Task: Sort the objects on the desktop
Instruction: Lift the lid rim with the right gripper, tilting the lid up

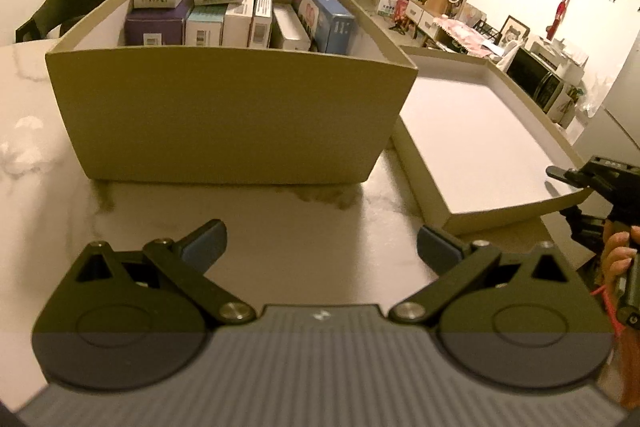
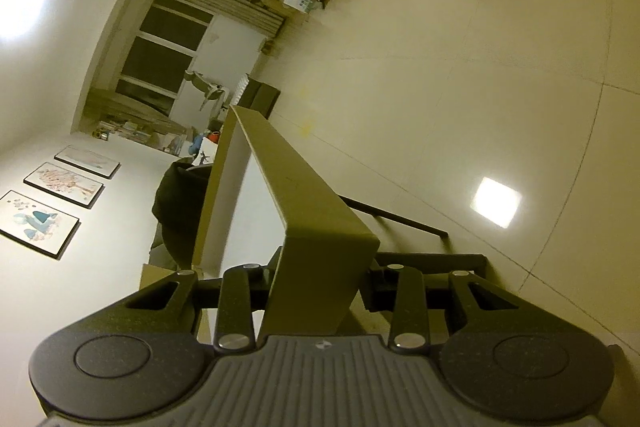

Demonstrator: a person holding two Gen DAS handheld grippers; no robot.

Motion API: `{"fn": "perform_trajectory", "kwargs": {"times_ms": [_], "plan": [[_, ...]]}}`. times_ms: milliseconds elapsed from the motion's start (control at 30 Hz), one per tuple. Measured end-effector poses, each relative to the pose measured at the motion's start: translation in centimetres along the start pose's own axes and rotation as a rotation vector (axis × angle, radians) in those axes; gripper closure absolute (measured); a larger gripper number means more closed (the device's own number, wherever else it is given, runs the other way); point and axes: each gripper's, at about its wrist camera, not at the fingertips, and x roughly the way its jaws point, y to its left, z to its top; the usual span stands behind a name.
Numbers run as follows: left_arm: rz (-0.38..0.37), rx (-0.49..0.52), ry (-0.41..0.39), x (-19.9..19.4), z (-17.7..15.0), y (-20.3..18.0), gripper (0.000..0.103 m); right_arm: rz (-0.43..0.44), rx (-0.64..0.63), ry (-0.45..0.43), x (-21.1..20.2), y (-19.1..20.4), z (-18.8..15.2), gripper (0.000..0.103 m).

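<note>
Pinching the lid's (image 2: pixel 320 259) near corner, the right gripper (image 2: pixel 320 291) is holding it beside the full box (image 1: pixel 224 115) on the table (image 1: pixel 40 147). The left gripper (image 1: pixel 320 247) is hanging wide open, holding nothing. Keeping the lid flat while lifting it over the box should be helping it slip on straight.
</note>
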Motion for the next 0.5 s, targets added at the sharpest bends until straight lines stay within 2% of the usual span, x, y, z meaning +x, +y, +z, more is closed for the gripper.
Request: {"fn": "perform_trajectory", "kwargs": {"times_ms": [500], "plan": [[-0.023,-0.001,-0.037,-1.6,0.0,0.0,0.0,0.087,-0.056,-0.028,-3.4,2.4,-1.1,0.067]]}}
